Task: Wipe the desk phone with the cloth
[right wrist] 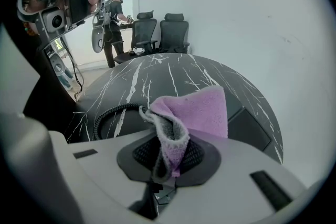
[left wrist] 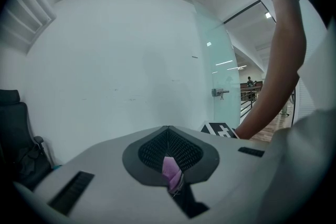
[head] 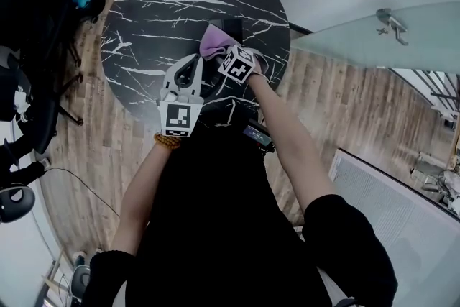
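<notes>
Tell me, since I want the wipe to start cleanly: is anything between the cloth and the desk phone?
Nothing visible does. The cloth, pinched in the right tongs, hangs right by the phone on the table. The coiled cord lies off to one side. The left tongs grip a corner too.

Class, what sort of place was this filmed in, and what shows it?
Probably an office meeting area: a round marble-look table, black office chairs beside it, and a glass door.
</notes>
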`<state>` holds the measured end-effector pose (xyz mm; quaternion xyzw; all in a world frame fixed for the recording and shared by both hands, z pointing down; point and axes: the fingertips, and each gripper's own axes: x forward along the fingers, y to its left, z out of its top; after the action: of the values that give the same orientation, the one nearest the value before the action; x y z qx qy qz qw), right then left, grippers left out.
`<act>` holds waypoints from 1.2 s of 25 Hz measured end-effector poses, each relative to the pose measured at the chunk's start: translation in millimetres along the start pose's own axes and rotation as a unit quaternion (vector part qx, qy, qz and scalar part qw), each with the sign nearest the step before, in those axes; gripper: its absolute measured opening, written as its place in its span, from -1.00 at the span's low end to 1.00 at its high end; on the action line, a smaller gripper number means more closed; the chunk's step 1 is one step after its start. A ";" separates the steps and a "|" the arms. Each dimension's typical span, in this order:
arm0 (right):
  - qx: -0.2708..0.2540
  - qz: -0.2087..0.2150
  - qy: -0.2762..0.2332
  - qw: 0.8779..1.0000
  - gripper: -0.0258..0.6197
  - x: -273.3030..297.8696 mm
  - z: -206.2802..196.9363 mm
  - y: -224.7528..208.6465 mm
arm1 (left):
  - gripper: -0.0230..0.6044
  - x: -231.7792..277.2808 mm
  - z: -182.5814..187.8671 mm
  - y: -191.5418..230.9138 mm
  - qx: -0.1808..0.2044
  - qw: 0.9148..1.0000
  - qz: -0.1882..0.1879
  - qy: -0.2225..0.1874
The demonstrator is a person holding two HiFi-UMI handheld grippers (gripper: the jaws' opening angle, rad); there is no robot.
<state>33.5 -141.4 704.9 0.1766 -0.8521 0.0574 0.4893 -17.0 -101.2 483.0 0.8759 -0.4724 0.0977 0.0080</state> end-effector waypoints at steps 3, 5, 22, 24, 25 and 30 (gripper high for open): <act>0.004 0.002 0.001 1.000 -0.73 1.0 -1.8 1.5 | -0.88 -0.2 -1.3 -3.7 0.001 1.000 -0.005 0.001; 0.009 0.006 0.003 1.000 -0.73 1.1 -2.8 4.2 | -0.88 -0.8 -3.2 -6.5 0.001 1.000 -0.009 0.004; 0.019 0.023 -0.001 1.000 -0.73 4.8 -8.8 21.8 | -0.88 -2.7 -10.1 -8.6 0.009 1.000 -0.022 0.011; 0.022 0.025 -0.001 0.999 -0.73 5.2 -9.6 23.1 | -0.88 -2.6 -10.9 -7.1 0.011 1.000 -0.022 0.011; 0.025 0.025 0.000 0.999 -0.73 5.1 -10.3 23.7 | -0.88 -2.4 -11.2 -6.6 0.011 1.000 -0.022 0.010; 0.042 0.032 0.001 0.999 -0.73 5.5 -14.2 32.2 | -0.88 -3.1 -14.0 -7.1 0.008 1.000 -0.026 0.015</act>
<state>31.0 -109.0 719.3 0.1696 -0.8537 0.1085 0.4803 -15.1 -93.2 496.7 0.8865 -0.4482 0.1143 0.0103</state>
